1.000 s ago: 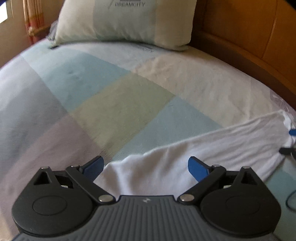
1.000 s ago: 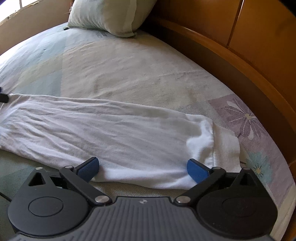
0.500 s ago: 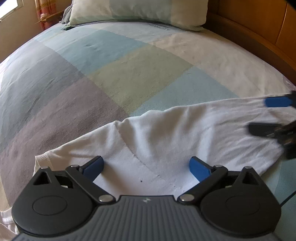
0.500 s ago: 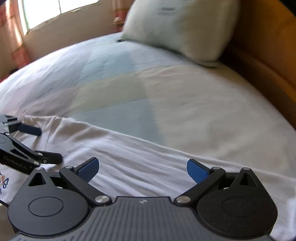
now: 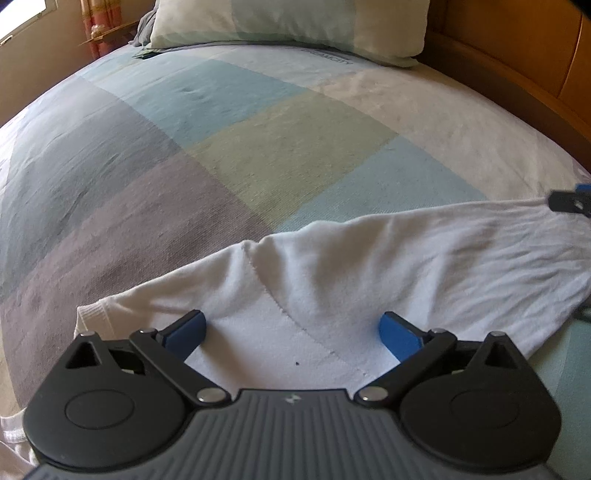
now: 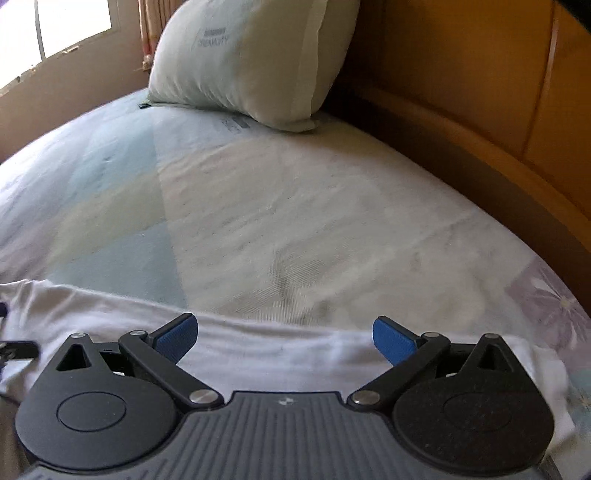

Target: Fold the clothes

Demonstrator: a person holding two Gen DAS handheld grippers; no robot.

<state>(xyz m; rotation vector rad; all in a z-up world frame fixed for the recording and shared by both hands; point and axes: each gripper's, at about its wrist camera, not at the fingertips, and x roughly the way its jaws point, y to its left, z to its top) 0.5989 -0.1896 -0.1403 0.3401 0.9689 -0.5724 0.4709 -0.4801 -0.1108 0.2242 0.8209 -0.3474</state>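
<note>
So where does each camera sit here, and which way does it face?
Left wrist: on the left gripper, low over the white garment, facing the pillow; the right gripper shows at the edge.
Right wrist: on the right gripper, facing the pillow and headboard.
Shared: garment, pillow, bed.

Both wrist views sit low and close over the bed (image 5: 258, 155), looking forward toward the pillow (image 5: 288, 26) at 12 o'clock. The left view takes in the white garment (image 5: 369, 266) and the checked sheet. The right view faces the wooden headboard (image 6: 480, 92) at 2 o'clock. They share pillow, sheet and garment.
</note>
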